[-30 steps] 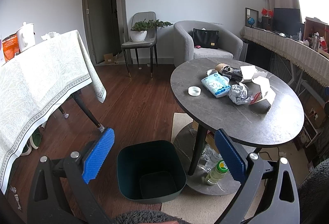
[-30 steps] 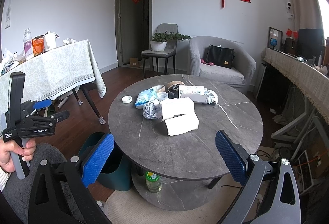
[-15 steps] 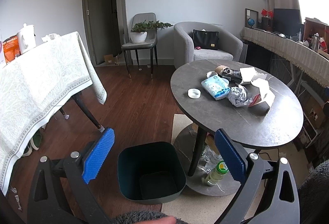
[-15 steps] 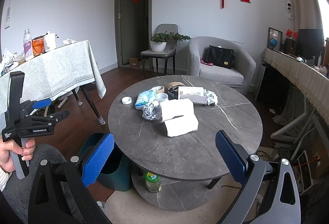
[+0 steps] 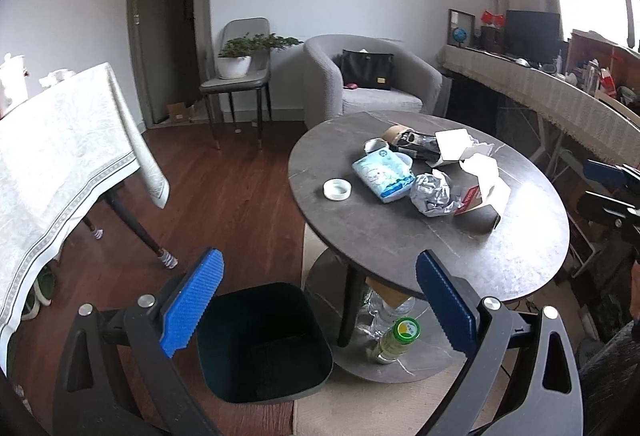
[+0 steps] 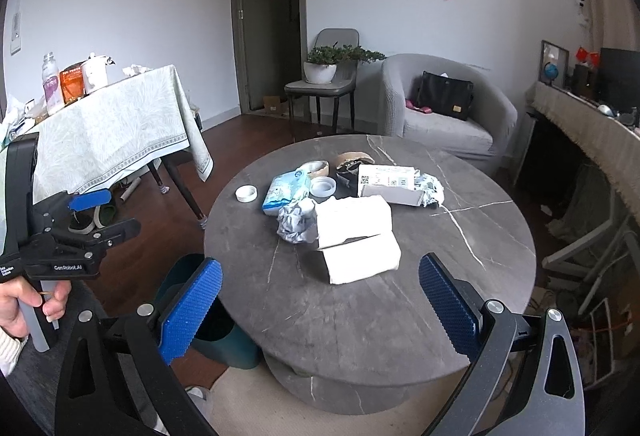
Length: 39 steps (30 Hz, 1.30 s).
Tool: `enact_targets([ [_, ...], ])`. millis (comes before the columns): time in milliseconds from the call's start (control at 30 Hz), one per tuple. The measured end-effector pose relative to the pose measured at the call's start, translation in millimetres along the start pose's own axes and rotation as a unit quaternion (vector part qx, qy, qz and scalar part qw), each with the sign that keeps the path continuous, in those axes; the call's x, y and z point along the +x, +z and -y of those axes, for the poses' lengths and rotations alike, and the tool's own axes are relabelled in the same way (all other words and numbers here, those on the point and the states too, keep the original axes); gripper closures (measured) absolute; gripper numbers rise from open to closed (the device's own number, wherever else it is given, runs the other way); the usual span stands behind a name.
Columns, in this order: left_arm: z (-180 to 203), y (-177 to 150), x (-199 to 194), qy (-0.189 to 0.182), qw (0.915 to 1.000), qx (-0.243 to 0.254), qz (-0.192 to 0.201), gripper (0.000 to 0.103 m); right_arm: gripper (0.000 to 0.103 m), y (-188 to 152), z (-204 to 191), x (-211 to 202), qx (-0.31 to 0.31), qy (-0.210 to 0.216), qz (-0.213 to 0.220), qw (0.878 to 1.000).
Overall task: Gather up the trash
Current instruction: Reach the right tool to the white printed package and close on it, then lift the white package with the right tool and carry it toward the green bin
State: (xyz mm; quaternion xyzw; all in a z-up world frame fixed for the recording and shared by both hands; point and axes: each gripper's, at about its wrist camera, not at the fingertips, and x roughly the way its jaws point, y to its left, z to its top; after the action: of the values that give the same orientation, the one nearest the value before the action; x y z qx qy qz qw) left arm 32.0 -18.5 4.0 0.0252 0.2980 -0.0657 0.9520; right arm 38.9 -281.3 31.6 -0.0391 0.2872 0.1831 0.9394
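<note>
**Two tools wide open, nothing collected yet**

Seen at far left of the right wrist view: a hand wrapped round the handle of the left tool, held upright beside the cloth-covered side desk, blue pads apart and gripping nothing. Poised low and level, aimed toward the round desk.

Found below and between: the dark bin on the floor, tucked against the round desk's edge, apparently empty inside.

Spread across the middle of the round desk: a small white lid, a blue tissue pack, a crumpled foil ball, a torn white carton, a tape roll and a printed box, all clustered and touching or nearly so.

Held further right: the right tool, jaws spread wide, empty, hovering over the near rim of the round desk, well short of the trash.

Judged as the opening step, approach before the first pick. Called for next: reaching forward with the right tool to the carton or foil ball, closing on it, then swinging left to the bin.
</note>
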Motion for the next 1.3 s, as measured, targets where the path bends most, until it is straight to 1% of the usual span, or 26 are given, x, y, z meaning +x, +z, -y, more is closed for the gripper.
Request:
enact_targets([
  [100,2,5,11,-0.01,0.9999,0.004,-0.005,0.005,0.003,3,5,11,-0.007,0.004,-0.009,1.0],
  [300,8,14,33,-0.027,0.9995,0.008,-0.012,0.005,0.003,6,18,46,-0.006,0.015,-0.03,0.999],
  [400,13,18,47,-0.046,0.9987,0.007,-0.021,0.005,0.003,6,27,70,-0.004,0.022,-0.044,0.999],
  [500,19,24,64,-0.062,0.9976,0.011,-0.028,0.005,0.003,7,33,86,-0.008,0.026,-0.053,0.998],
  [567,21,28,73,-0.069,0.997,0.012,-0.033,0.005,0.003,9,34,97,-0.019,0.03,-0.062,0.997],
  [633,23,31,83,-0.077,0.9962,0.013,-0.038,0.006,0.003,11,35,107,-0.027,0.034,-0.064,0.997],
  [700,27,35,91,-0.082,0.9957,0.019,-0.039,0.009,0.003,14,38,114,-0.023,0.045,-0.066,0.997],
  [800,32,39,98,-0.092,0.9947,0.025,-0.038,0.009,0.003,16,42,125,-0.027,0.046,-0.073,0.996],
  [900,34,42,108,-0.113,0.9925,0.014,-0.042,0.009,0.003,14,44,132,-0.026,0.055,-0.078,0.995],
  [967,36,42,112,-0.122,0.9915,0.009,-0.045,0.011,0.01,14,44,135,-0.026,0.057,-0.078,0.995],
  [1000,38,42,115,-0.128,0.9907,0.008,-0.046,0.013,0.02,15,45,136,-0.025,0.059,-0.08,0.995],
  [1033,40,42,118,-0.132,0.9901,0.008,-0.047,0.014,0.023,16,45,137,-0.025,0.06,-0.081,0.995],
  [1100,42,42,123,-0.138,0.9892,0.007,-0.05,0.017,0.026,16,47,139,-0.019,0.067,-0.082,0.994],
  [1300,55,44,134,-0.166,0.984,0.001,-0.064,0.017,0.027,15,47,135,-0.022,0.072,-0.079,0.994],
])
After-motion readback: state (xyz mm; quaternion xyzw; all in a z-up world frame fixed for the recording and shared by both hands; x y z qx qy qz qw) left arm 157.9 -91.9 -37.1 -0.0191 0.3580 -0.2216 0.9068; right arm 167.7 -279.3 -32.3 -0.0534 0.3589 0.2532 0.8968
